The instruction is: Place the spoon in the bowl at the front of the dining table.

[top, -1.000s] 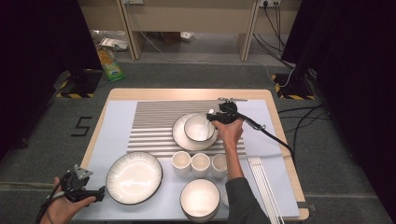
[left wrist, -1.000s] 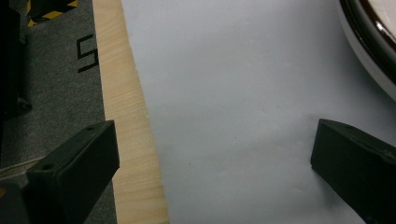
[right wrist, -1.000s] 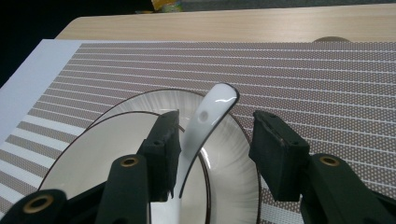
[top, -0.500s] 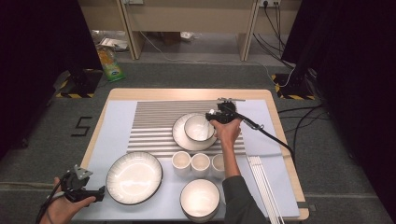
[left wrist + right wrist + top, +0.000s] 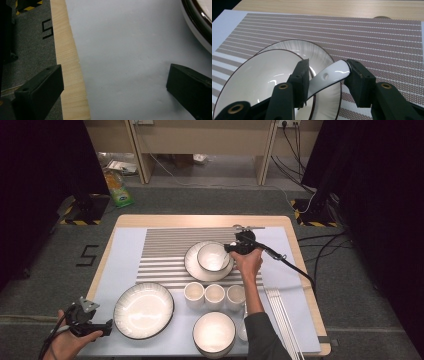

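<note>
A white ceramic spoon (image 5: pixel 329 75) slants down into a small white bowl (image 5: pixel 262 75), which stands on a dark-rimmed plate (image 5: pixel 312 50). My right gripper (image 5: pixel 327 71) is shut on the spoon's handle, one jaw on each side. From above, the right gripper (image 5: pixel 231 247) sits at the right rim of that bowl (image 5: pixel 212 256) on the striped placemat (image 5: pixel 165 250). My left gripper (image 5: pixel 102 326) hangs at the table's front left corner. Its jaws stand wide open in the left gripper (image 5: pixel 115 80) view, over bare blue-grey mat, with nothing between them.
A large dark-rimmed plate (image 5: pixel 143 310) lies just right of the left gripper, its rim (image 5: pixel 197 22) close by. Three white cups (image 5: pixel 215 295) line up mid-table, with another bowl (image 5: pixel 214 332) in front. White sticks (image 5: pixel 282 320) lie along the right side.
</note>
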A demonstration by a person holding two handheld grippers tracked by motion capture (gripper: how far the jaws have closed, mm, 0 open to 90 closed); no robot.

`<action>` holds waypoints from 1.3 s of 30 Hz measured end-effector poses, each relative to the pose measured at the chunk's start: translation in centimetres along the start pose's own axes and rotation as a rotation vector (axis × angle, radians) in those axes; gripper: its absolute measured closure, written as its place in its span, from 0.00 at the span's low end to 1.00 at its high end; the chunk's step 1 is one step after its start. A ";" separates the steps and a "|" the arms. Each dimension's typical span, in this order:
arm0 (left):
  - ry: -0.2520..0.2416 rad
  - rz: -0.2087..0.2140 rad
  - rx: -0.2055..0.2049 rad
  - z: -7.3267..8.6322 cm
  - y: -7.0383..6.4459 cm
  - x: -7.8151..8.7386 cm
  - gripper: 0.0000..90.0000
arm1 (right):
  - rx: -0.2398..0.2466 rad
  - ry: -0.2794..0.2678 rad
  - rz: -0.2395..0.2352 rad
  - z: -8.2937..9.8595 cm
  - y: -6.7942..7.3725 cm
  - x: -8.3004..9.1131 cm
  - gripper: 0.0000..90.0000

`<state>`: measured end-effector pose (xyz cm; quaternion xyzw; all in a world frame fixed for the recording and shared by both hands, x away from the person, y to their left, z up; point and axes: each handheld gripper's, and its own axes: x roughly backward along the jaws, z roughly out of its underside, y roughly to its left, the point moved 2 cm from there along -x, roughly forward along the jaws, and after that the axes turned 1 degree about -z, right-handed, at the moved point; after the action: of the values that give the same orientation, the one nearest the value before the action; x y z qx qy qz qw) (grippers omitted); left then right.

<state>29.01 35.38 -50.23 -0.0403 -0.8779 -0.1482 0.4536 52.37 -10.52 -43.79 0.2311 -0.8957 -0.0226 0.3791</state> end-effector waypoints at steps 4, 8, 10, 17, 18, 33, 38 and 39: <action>-0.003 -0.002 0.001 0.0 0.0 0.0 0.00 | 0.010 0.009 -0.013 0.3 -0.1 0.5 0.59; -0.002 -0.004 0.000 0.0 0.0 0.0 0.00 | 0.009 0.010 -0.042 0.7 -0.4 1.0 0.59; -0.002 -0.005 -0.001 0.0 0.0 0.0 0.00 | 0.019 0.012 -0.047 1.0 -0.4 1.3 0.58; -0.001 -0.005 0.000 0.0 0.0 0.0 0.00 | 0.039 0.031 -0.061 1.4 -0.5 1.8 0.57; -0.001 -0.005 0.000 0.0 0.0 0.0 0.00 | 0.044 0.032 -0.062 1.5 -0.4 1.8 0.56; 0.001 0.003 0.002 0.0 0.0 0.0 0.00 | 0.074 0.062 -0.054 2.2 0.0 1.3 0.56; 0.001 0.003 0.002 0.0 0.0 0.0 0.00 | 0.067 0.047 -0.058 2.0 -0.2 1.9 0.56; 0.001 0.002 0.002 0.0 0.0 0.0 0.00 | 0.068 0.045 -0.058 1.9 -0.2 2.1 0.56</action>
<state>29.02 35.40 -50.22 -0.0409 -0.8777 -0.1469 0.4543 49.88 -11.89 -43.81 0.2700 -0.8801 0.0020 0.3905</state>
